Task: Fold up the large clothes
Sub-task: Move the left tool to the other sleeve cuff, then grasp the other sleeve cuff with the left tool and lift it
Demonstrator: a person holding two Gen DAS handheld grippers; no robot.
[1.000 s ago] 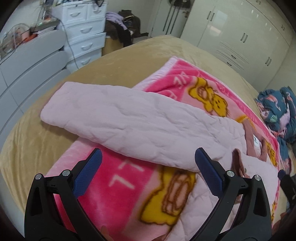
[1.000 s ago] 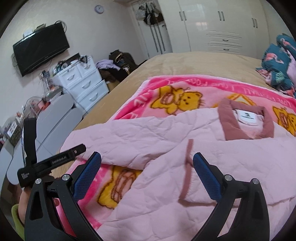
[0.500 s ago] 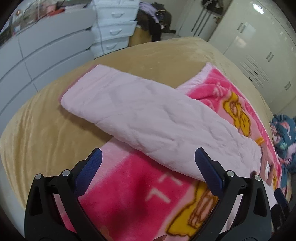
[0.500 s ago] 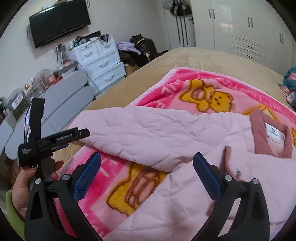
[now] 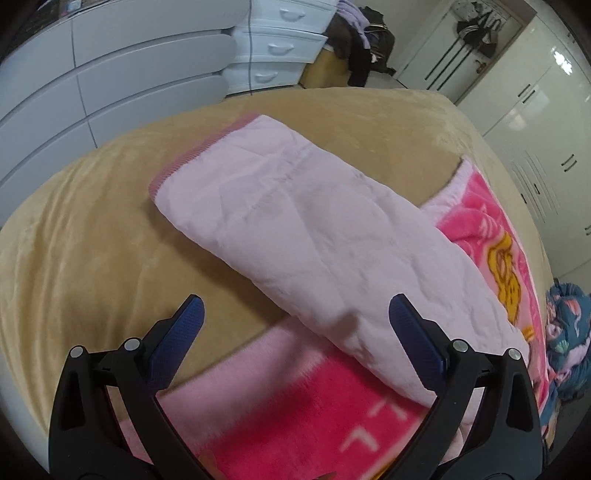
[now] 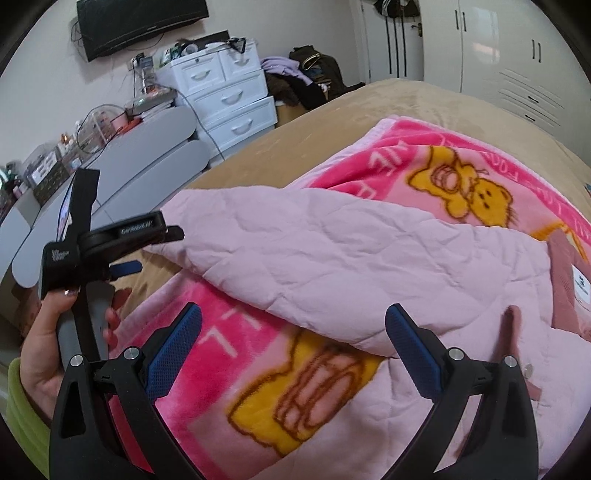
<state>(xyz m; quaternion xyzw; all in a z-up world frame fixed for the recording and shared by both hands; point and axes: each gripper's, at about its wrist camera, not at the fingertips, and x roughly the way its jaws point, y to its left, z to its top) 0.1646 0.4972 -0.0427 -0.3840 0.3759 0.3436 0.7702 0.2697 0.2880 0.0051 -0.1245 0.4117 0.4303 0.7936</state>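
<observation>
A bedroom with white wardrobes (image 6: 517, 55) along the far wall, a white chest of drawers (image 6: 229, 99) and a dark television (image 6: 140, 22) on the wall above it. The bed (image 5: 92, 229) wears a tan cover, and a bright pink blanket (image 6: 229, 354) with yellow bears lies spread across it. On top of the blanket rests a pale pink quilted jacket (image 6: 369, 258), its dusky-pink collar (image 6: 565, 280) with a white label toward the right in the right wrist view. One sleeve (image 5: 314, 236) stretches out flat, running off the blanket's edge onto the tan cover, its ribbed cuff (image 5: 195, 155) lying on the bare bed.

The left tongs (image 5: 295, 328) hover just above the blanket's near edge, jaws spread wide and holding nothing, with the sleeve passing between the blue pads. In the right wrist view a hand (image 6: 48, 343) in a lime-green sleeve grips their handle at the left. The right tongs (image 6: 293, 332) also stand wide and empty, over the blanket beside the jacket's front.
</observation>
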